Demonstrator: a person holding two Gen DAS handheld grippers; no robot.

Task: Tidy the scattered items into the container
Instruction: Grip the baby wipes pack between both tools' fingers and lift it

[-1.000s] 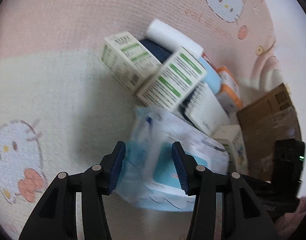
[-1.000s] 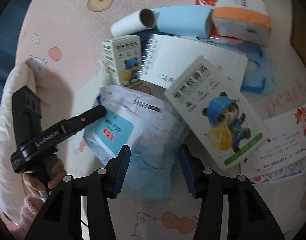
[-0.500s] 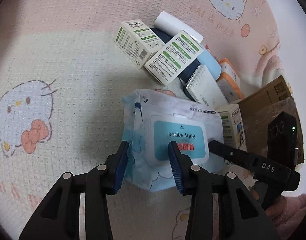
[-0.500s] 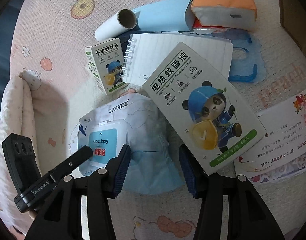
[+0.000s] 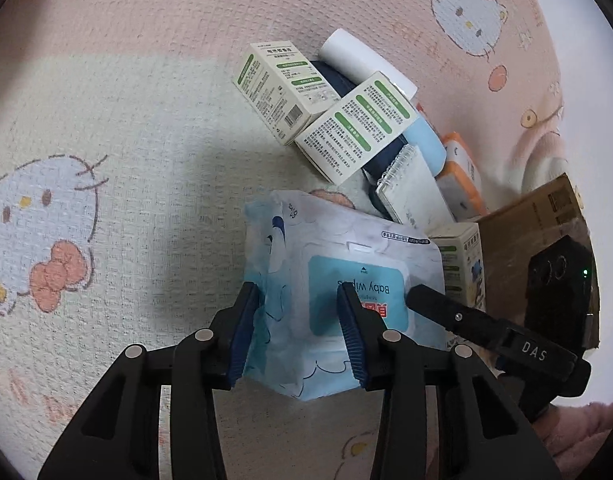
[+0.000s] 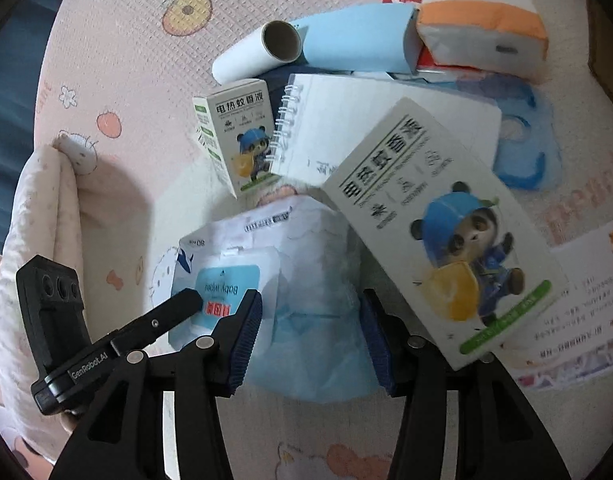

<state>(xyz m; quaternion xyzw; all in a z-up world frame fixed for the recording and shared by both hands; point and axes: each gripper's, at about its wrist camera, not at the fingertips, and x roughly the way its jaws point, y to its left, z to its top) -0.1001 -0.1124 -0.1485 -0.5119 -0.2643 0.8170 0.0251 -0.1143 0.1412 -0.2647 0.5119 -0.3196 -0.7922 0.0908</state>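
Observation:
A white and blue baby wipes pack (image 5: 346,248) is caught between both grippers over the Hello Kitty mat (image 5: 106,120). My left gripper (image 5: 298,320) is shut on one end, one pad at the pack's edge and the other on its blue lid. My right gripper (image 6: 310,324) straddles the other, crumpled end of the wipes pack (image 6: 306,240). Its jaws are opening, and both pads still touch the wrapper. A finger (image 5: 446,312) of the right gripper shows beside the lid. The cardboard box (image 5: 538,232) stands to the right of the heap.
A large panda carton (image 6: 438,220) leans over the pack's edge. Behind lie a small panda carton (image 6: 238,136), a spiral notebook (image 6: 386,120), a paper roll (image 6: 250,56), a light blue box (image 6: 354,40) and an orange tissue pack (image 6: 478,12). A leaflet (image 6: 578,300) lies right.
My left gripper's jaws have narrowed onto the pack's end and it has drawn back a little from the heap. The right gripper has stayed around the other end.

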